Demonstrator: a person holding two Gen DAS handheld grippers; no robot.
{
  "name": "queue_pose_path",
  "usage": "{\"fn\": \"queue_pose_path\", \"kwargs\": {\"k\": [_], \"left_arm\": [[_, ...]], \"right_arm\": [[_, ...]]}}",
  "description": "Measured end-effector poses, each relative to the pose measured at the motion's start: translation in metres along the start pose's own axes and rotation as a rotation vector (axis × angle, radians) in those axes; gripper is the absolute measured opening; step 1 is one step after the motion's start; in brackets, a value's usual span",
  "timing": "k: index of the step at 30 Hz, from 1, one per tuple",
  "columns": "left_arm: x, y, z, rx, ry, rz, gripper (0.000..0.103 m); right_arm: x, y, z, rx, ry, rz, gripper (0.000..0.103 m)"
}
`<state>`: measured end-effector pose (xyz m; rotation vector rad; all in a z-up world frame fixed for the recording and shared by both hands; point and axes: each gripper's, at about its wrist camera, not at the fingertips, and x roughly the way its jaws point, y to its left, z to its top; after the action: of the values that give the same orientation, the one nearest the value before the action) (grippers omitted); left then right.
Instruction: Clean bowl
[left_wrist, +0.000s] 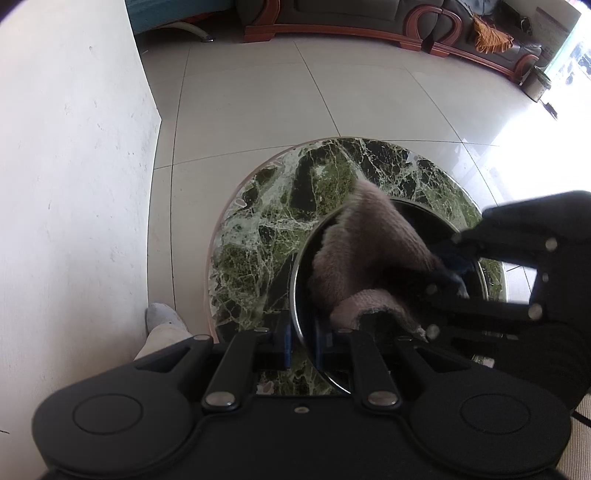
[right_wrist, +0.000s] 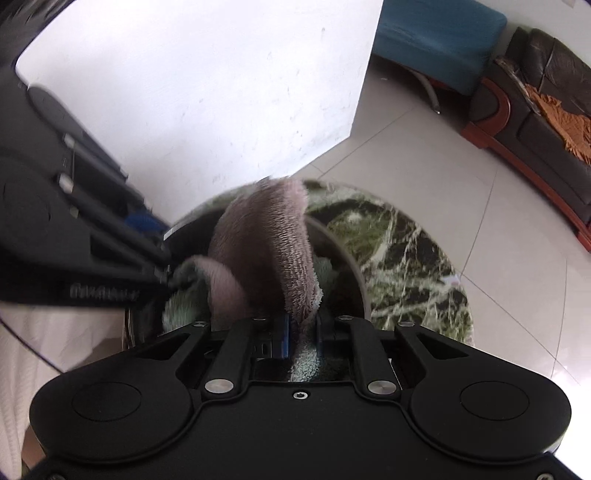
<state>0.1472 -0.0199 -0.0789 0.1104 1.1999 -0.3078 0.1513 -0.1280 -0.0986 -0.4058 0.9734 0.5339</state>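
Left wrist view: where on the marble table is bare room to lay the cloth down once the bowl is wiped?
Bare marble table lies left of and beyond the bowl, out to the round edge. The near right is crowded: the left gripper clamps the bowl's rim, and the right gripper holds the cloth inside it.

Round green marble table (left_wrist: 258, 236), metal bowl (left_wrist: 301, 295) on it
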Motion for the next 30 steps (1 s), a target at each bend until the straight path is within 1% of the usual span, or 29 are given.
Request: {"fn": "queue_pose_path", "kwargs": {"k": [3, 6, 7, 9, 14, 16, 18, 21, 24, 28, 30], "left_arm": [[0.001, 0.000, 0.000, 0.003, 0.001, 0.004, 0.011], [-0.001, -0.001, -0.001, 0.004, -0.001, 0.004, 0.011], [-0.002, -0.001, -0.002, 0.005, -0.001, 0.005, 0.011], [-0.004, -0.001, -0.002, 0.004, -0.006, 0.003, 0.011], [-0.009, 0.001, -0.004, 0.000, -0.019, -0.007, 0.011], [-0.010, 0.001, -0.005, 0.000, -0.020, -0.009, 0.011], [-0.010, 0.001, -0.006, -0.001, -0.020, -0.009, 0.011], [-0.010, 0.002, -0.005, -0.003, -0.018, -0.012, 0.011], [-0.009, 0.004, -0.005, -0.008, -0.017, -0.019, 0.011], [-0.008, 0.005, -0.004, -0.006, -0.018, -0.024, 0.011], [-0.008, 0.006, -0.004, -0.003, -0.017, -0.025, 0.011]], "right_arm": [[-0.005, 0.008, -0.003, 0.019, 0.013, 0.044, 0.012], [-0.011, 0.011, -0.001, 0.026, -0.006, 0.033, 0.014], [-0.015, 0.009, 0.000, 0.035, -0.015, 0.030, 0.014], [-0.024, 0.002, 0.003, 0.066, -0.036, 0.035, 0.020], [-0.043, -0.012, 0.009, 0.120, -0.076, 0.038, 0.020], [-0.043, -0.014, 0.014, 0.130, -0.088, 0.048, 0.020], [-0.039, -0.011, 0.020, 0.112, -0.090, 0.050, 0.020], [-0.043, 0.001, 0.026, 0.033, -0.117, 0.025, 0.019], [-0.050, 0.003, 0.029, 0.008, -0.144, 0.016, 0.019], [-0.035, -0.003, 0.026, 0.020, -0.093, 0.013, 0.019], [-0.021, -0.011, 0.022, 0.054, -0.064, 0.040, 0.019]]}}
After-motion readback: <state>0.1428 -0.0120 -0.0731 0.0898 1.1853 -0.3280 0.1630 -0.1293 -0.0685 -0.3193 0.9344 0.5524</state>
